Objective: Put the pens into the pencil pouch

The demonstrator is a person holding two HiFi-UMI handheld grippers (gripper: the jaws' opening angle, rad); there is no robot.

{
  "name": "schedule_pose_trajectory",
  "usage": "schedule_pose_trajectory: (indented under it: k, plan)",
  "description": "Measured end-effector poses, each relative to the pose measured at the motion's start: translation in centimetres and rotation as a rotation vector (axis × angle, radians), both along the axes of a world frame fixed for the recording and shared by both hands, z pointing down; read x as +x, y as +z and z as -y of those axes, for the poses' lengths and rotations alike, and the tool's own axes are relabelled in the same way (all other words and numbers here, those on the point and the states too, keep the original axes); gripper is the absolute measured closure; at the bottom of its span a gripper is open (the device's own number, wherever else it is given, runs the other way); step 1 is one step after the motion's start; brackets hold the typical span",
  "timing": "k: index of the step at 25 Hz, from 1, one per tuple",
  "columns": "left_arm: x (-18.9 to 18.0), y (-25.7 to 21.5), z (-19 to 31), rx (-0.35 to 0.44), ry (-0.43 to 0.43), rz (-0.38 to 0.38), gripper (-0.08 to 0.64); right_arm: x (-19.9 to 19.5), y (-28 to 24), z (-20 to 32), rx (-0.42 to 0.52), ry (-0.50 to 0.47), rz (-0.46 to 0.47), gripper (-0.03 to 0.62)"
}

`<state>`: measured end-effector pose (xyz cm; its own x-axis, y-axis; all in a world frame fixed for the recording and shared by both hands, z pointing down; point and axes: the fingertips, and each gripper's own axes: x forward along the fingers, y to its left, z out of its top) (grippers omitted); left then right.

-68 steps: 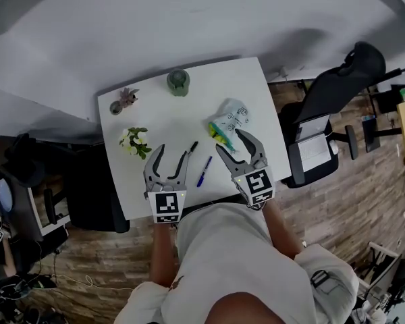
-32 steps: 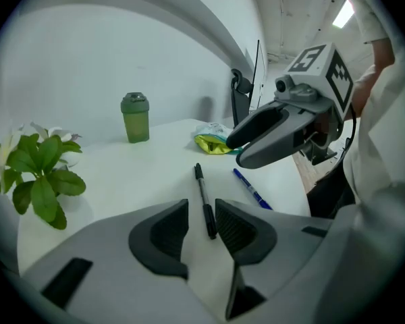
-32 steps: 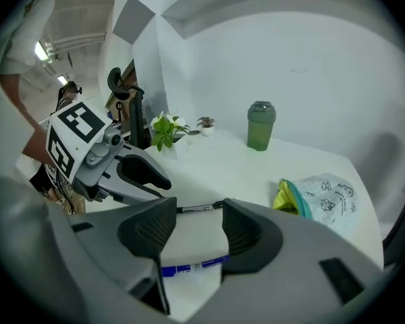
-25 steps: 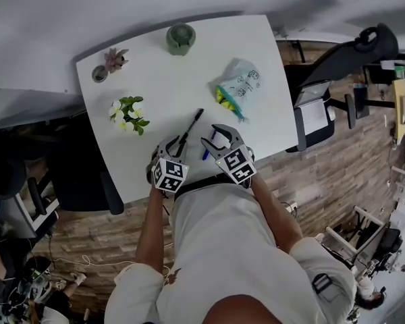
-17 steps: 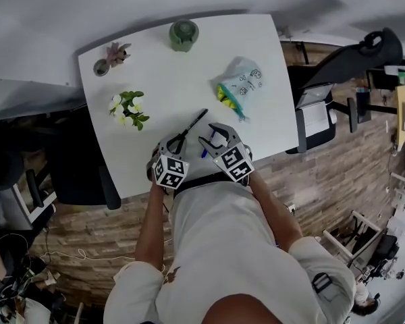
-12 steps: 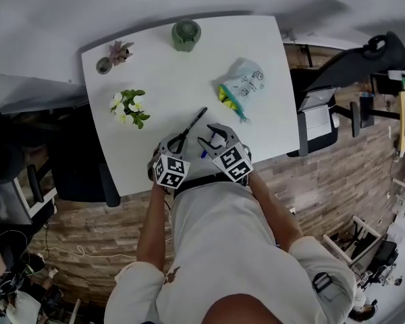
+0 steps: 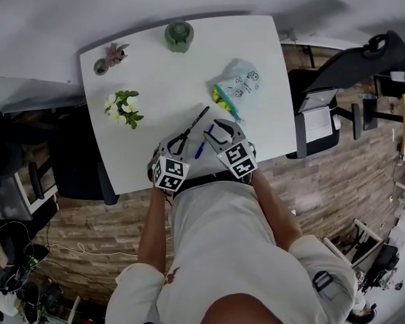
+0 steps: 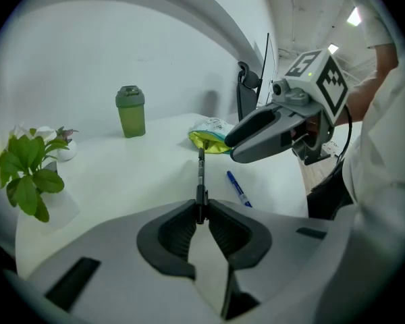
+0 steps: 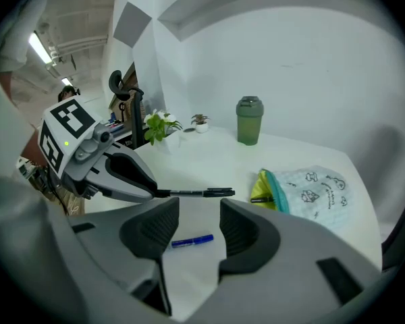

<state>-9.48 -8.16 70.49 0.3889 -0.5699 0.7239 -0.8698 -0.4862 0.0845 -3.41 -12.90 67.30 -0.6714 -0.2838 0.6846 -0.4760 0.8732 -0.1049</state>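
My left gripper [image 7: 179, 140] [image 8: 201, 211] is shut on the near end of a black pen [image 7: 194, 122] [image 8: 201, 171], which points away toward the pouch. The white printed pencil pouch [image 7: 237, 85] [image 9: 314, 186] lies open on the table, with its yellow-green lining and a dark pen tip showing at the mouth. A blue pen [image 7: 202, 143] [image 9: 192, 240] lies on the table between the two grippers. My right gripper [image 7: 219, 129] [image 9: 199, 225] hovers open above the blue pen, and its pads do not touch it.
A green lidded cup [image 7: 179, 35] stands at the back of the white table [image 7: 155, 79]. A small plant [image 7: 123, 106] and a tiny pot [image 7: 109, 54] are at the left. An office chair [image 7: 337, 79] stands off the right edge.
The left gripper, open earlier, is now shut on the black pen's end. The right gripper has shifted toward the pouch, uncovering more of the blue pen.
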Motion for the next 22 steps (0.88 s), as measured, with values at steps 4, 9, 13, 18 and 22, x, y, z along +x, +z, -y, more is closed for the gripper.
schedule_pose_trajectory:
  k: [4, 9, 13, 18, 22]
  plan:
    - [1.2, -0.4, 0.7, 0.001, 0.015, -0.004, 0.509, 2.0, -0.1, 2.0, 0.016, 0.044, -0.009, 0.4]
    - [2.3, -0.7, 1.3, -0.008, 0.03, 0.0, 0.509, 4.0, -0.1, 4.3, 0.052, 0.091, -0.031, 0.402]
    - [3.0, -0.9, 1.7, -0.018, 0.034, 0.006, 0.508, 5.5, 0.0, 6.5, 0.113, 0.132, -0.094, 0.4]
    - [3.7, -0.9, 2.1, -0.034, 0.033, 0.014, 0.508, 6.7, 1.6, 8.7, 0.175, 0.138, -0.229, 0.405]
    - [4.2, -1.0, 2.5, -0.042, 0.036, 0.014, 0.508, 7.2, 3.0, 9.7, 0.212, 0.124, -0.313, 0.536]
